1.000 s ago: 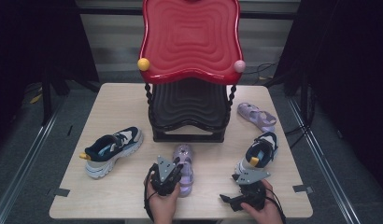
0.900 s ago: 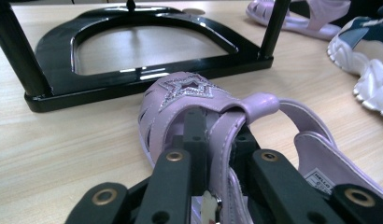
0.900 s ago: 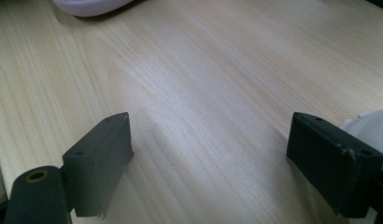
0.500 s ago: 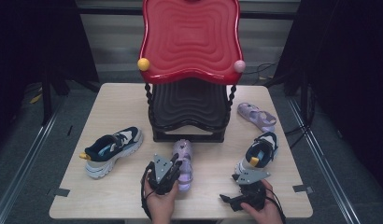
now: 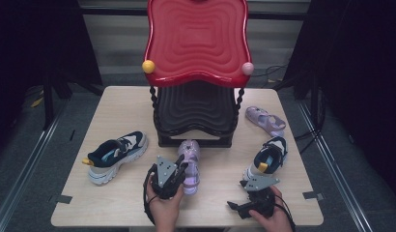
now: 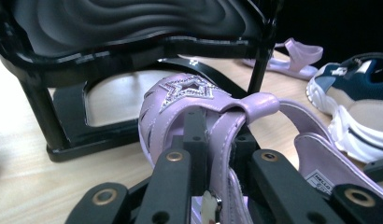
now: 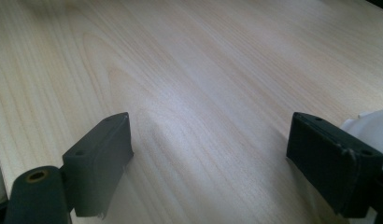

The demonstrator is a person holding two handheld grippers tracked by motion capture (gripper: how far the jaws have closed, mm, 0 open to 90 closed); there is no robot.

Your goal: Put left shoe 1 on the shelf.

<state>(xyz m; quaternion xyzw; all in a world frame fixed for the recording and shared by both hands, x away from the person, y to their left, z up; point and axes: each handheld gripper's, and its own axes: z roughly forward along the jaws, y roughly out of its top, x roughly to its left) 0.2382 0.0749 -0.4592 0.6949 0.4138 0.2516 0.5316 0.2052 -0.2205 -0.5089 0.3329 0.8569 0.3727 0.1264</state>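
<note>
My left gripper is shut on the strap of a lilac sandal with a glittery star on its toe, held just in front of the black lower shelf of the shoe rack. In the left gripper view both jaws pinch the strap between them. The matching sandal lies at the right of the rack. My right gripper rests low near the table's front edge, behind a navy and white sneaker. Its jaws stand open over bare wood.
The rack's red wavy top overhangs the back half of the table. A second navy sneaker lies at the left. The sole of the right sneaker sits just beside my right gripper's outer jaw.
My left gripper has lifted the lilac sandal a little and carried it toward the rack. The right gripper has stayed where it was.
</note>
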